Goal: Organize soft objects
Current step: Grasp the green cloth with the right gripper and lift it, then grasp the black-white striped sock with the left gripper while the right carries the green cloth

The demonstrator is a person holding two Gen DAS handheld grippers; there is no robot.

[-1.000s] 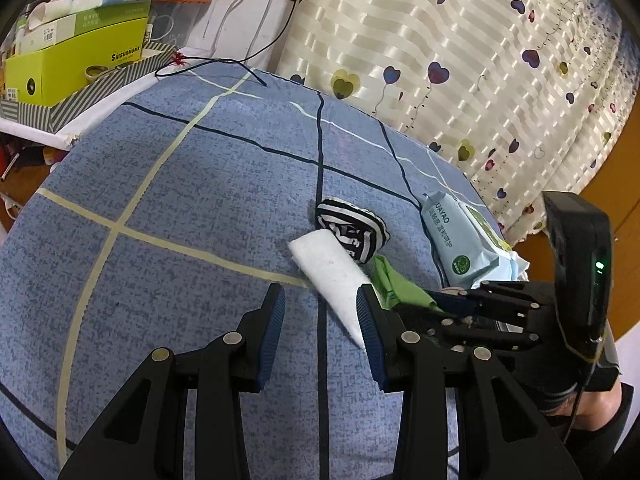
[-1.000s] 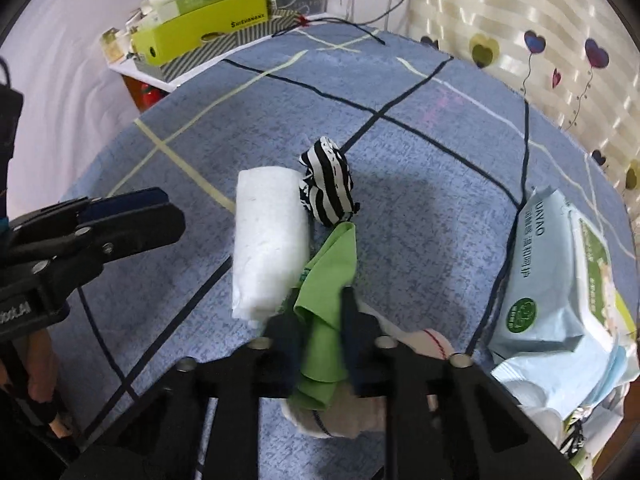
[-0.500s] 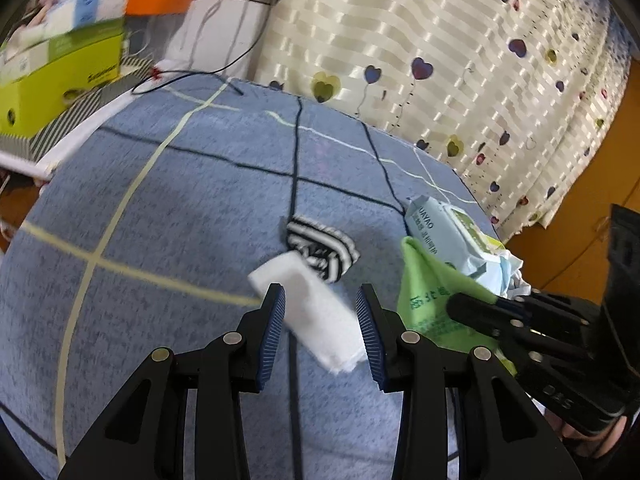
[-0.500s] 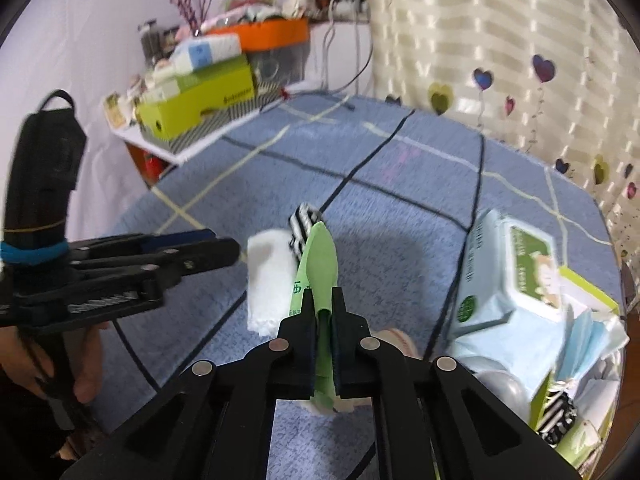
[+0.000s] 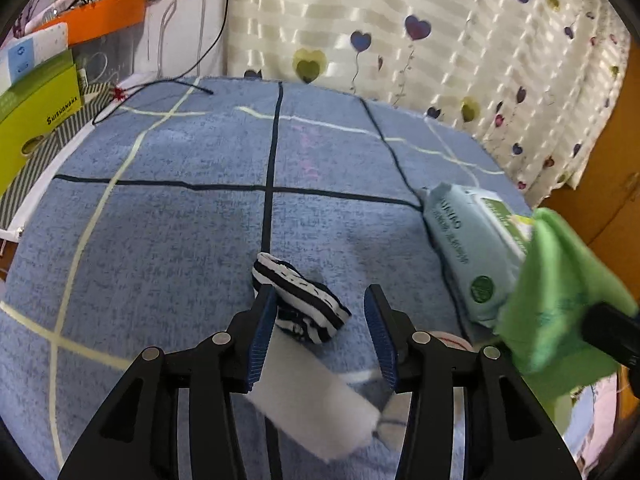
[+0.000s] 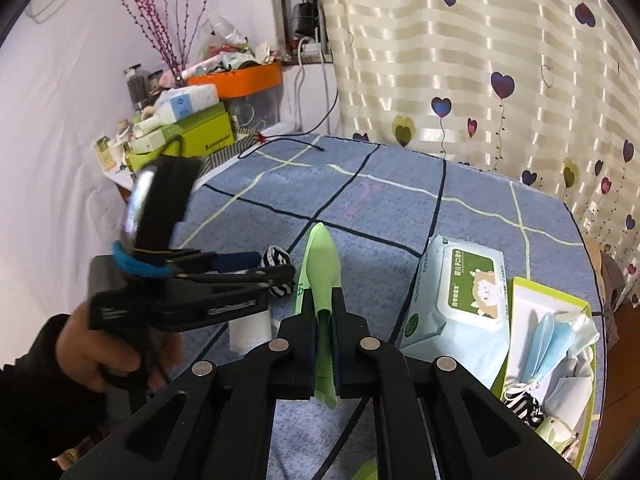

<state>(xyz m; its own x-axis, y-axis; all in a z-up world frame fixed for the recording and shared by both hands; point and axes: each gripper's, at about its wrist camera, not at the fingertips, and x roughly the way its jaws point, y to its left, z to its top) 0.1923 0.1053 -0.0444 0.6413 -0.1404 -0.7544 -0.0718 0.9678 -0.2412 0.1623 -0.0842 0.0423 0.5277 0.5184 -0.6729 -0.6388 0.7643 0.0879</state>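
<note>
The green cloth [image 6: 322, 264] is pinched in the right tongs [image 6: 322, 316], whose jaws are pressed together on its lower part; its pointed upper end stands free above them at the centre of the right wrist view, lifted off the surface. In the left wrist view the same cloth [image 5: 560, 292] hangs as a blurred green mass at the right edge of the frame, in front of the wipes pack [image 5: 470, 256].

The left tongs [image 5: 320, 336] are spread and opening, low over the blue checked cover [image 5: 180, 240]. Between their blue pads lie the near end of a black-and-white striped bundle [image 5: 298, 300] and, lower in the frame, a white rolled cloth [image 5: 316, 404]; the pads do not press on either. The left pad stands just beside the striped bundle, and whether it touches cannot be told. The white roll touches the striped bundle at its upper end.

In the right wrist view the left tongs [image 6: 276, 270] reach in from the left, held by a hand [image 6: 112, 356] in a dark sleeve, with the striped bundle [image 6: 278, 258] at their tips and the white roll [image 6: 250, 330] below them.

At the lower right of that view, the wipes pack [image 6: 460, 304] lies beside a green-rimmed box [image 6: 548, 292] holding blue face masks [image 6: 548, 344] and other soft items. In the upper left, a side shelf carries a lime-green box [image 6: 204, 132] and an orange tub [image 6: 240, 78]. A heart-patterned curtain [image 6: 480, 60] hangs behind.
</note>
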